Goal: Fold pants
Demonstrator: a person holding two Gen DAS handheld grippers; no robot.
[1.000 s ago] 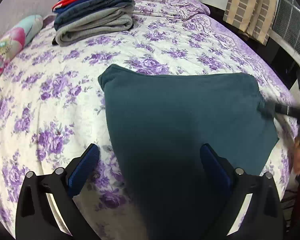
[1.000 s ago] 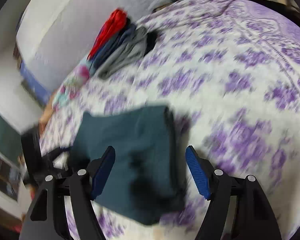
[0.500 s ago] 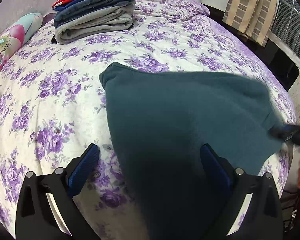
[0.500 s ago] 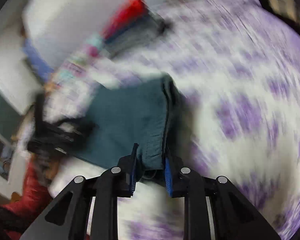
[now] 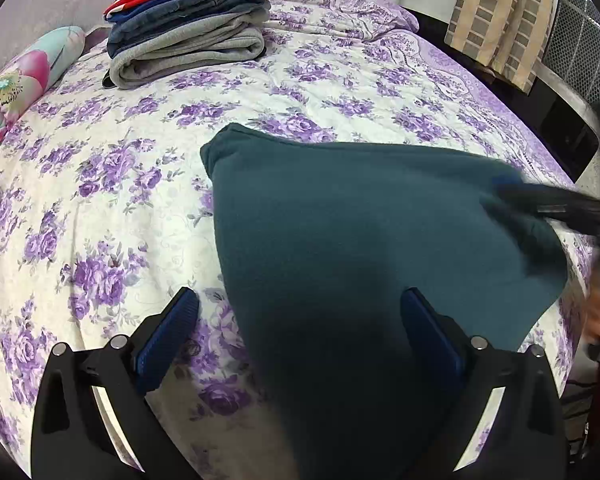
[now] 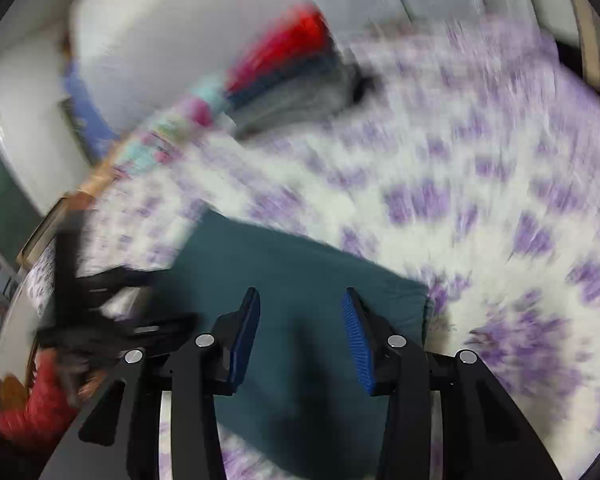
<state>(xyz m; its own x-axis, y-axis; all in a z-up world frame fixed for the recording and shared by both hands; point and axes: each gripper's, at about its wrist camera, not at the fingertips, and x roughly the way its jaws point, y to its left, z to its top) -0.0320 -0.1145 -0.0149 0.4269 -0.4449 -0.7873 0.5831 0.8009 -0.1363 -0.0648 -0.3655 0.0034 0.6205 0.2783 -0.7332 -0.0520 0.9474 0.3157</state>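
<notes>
The bed [image 5: 340, 92] is taking up nearly the whole left view, and the teal pants [image 5: 360, 232] are lying on it folded into a compact block at about 5 o'clock from centre. Folding is looking nearly finished. The stack of clothes [image 5: 188, 28] is sitting at 11 o'clock, likely where the pants go next, calling for a grip on the folded edge. No containers are showing. The left gripper [image 5: 300, 344] is hanging released over the near edge, while the right gripper [image 6: 300, 336] is hovering parted, grasping nothing
</notes>
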